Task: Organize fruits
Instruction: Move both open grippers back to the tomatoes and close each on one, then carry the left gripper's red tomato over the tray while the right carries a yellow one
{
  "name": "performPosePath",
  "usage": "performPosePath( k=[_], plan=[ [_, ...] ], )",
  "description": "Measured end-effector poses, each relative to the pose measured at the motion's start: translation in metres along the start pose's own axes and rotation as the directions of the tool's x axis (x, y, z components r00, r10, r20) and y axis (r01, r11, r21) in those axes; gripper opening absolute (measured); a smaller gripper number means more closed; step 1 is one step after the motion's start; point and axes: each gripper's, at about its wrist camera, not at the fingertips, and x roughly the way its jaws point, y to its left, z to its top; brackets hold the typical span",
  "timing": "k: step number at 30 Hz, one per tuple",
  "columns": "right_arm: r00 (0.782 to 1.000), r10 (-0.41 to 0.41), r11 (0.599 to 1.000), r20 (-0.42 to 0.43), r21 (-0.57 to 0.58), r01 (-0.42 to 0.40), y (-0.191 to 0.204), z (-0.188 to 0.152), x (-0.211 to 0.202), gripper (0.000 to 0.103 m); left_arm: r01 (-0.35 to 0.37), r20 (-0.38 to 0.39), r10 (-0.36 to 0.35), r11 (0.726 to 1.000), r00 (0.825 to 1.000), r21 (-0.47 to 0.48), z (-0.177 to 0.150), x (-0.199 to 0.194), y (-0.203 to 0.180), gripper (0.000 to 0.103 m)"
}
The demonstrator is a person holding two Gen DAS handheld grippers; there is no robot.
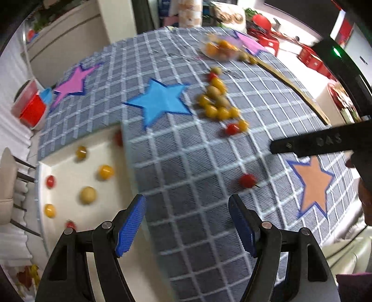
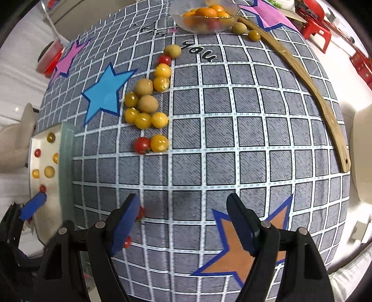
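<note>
Fruits [image 2: 146, 109] lie clustered on the counter [image 2: 232, 139] cloth, some on the tray [image 1: 69, 167]; both your tools, left [image 1: 187, 223] and right [image 2: 186, 223], are spread, empty, between picks: next, straddle one fruit.

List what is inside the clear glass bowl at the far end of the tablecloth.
The glass bowl holds orange citrus fruits on top, with a red fruit and yellow ones below. Whatever lies beneath the pile is covered, so a full count isn't possible.
</note>
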Motion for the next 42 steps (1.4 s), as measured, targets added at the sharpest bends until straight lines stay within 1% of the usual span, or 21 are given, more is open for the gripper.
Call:
performPosePath(
  k=[3,7,8,10,13,15,19,23,24,26,27,28,29,30,31,32,34,37,39,42],
  plan=[
    [1.000,-0.011,0.998,0.007,-0.056,0.012,0.000,-0.002,0.002,0.080,0.024,-0.025,-0.024,1.000,0.999,0.009,-0.010,0.010,-0.017,0.074],
    [1.000,-0.010,0.993,0.012,-0.120,0.011,0.004,0.001,0.010,0.079,0.019,-0.053,-0.018,1.000,0.998,0.016,-0.018,0.024,-0.034,0.074],
    [1.000,-0.010,0.991,0.014,-0.134,0.012,0.005,0.003,0.012,0.078,0.019,-0.061,-0.018,1.000,0.998,0.015,-0.020,0.027,-0.038,0.074],
    [1.000,-0.015,0.987,0.015,-0.160,0.017,0.008,0.006,0.018,0.070,0.010,-0.073,-0.009,1.000,0.997,0.009,-0.023,0.035,-0.045,0.074],
    [1.000,-0.022,0.980,0.015,-0.198,0.024,0.011,0.011,0.026,0.064,-0.006,-0.087,0.006,1.000,0.996,0.000,-0.026,0.043,-0.051,0.074],
    [0.999,-0.029,0.974,0.022,-0.225,0.033,0.012,0.013,0.029,0.062,-0.019,-0.094,0.018,1.000,0.995,-0.007,-0.027,0.047,-0.054,0.074],
    [0.998,-0.036,0.961,0.044,-0.272,0.046,0.020,0.022,0.035,0.061,-0.037,-0.113,0.035,0.999,0.993,-0.020,-0.029,0.053,-0.058,0.074],
    [0.998,-0.030,0.955,0.061,-0.291,0.047,0.029,0.032,0.039,0.061,-0.054,-0.114,0.051,0.998,0.992,-0.022,-0.030,0.052,-0.064,0.073],
    [0.998,-0.029,0.955,0.064,-0.294,0.047,0.030,0.033,0.040,0.059,-0.054,-0.115,0.051,0.998,0.992,-0.020,-0.030,0.052,-0.066,0.071],
    [0.997,-0.035,0.952,0.073,-0.300,0.055,0.033,0.033,0.041,0.050,-0.042,-0.122,0.039,0.999,0.992,-0.019,-0.025,0.053,-0.067,0.062],
    [0.996,-0.039,0.951,0.075,-0.303,0.060,0.033,0.032,0.041,0.041,-0.036,-0.126,0.034,0.999,0.991,-0.015,-0.025,0.052,-0.069,0.059],
    [0.997,-0.039,0.950,0.074,-0.305,0.060,0.036,0.033,0.042,0.032,-0.030,-0.130,0.028,0.999,0.991,-0.011,-0.022,0.052,-0.072,0.053],
    [0.997,-0.029,0.951,0.068,-0.305,0.049,0.038,0.033,0.043,0.027,-0.027,-0.132,0.025,1.000,0.991,-0.010,-0.022,0.052,-0.074,0.044],
    [0.998,-0.019,0.953,0.061,-0.301,0.036,0.042,0.039,0.046,0.021,-0.016,-0.133,0.015,1.000,0.991,-0.011,-0.021,0.051,-0.076,0.037],
    [0.998,-0.014,0.956,0.060,-0.291,0.031,0.043,0.040,0.045,0.021,0.000,-0.138,-0.002,1.000,0.990,-0.014,-0.020,0.050,-0.078,0.027],
    [0.998,-0.006,0.960,0.060,-0.279,0.023,0.042,0.042,0.044,0.021,0.006,-0.141,-0.008,1.000,0.990,-0.015,-0.018,0.049,-0.081,0.022],
    [0.998,0.016,0.970,0.053,-0.241,-0.002,0.035,0.040,0.041,0.021,0.043,-0.150,-0.049,0.998,0.988,-0.039,-0.016,0.049,-0.077,0.022],
    [0.999,0.037,0.983,0.040,-0.181,-0.030,0.021,0.039,0.032,0.021,0.108,-0.166,-0.125,0.988,0.978,-0.108,-0.011,0.050,-0.064,0.022],
    [0.998,0.051,0.989,0.028,-0.139,-0.046,0.010,0.032,0.028,0.021,0.128,-0.167,-0.150,0.983,0.975,-0.134,-0.009,0.048,-0.057,0.022],
    [0.998,0.061,0.994,0.011,-0.089,-0.060,-0.005,0.010,0.022,0.021,0.147,-0.166,-0.171,0.978,0.971,-0.148,-0.006,0.044,-0.049,0.022]
  ],
)
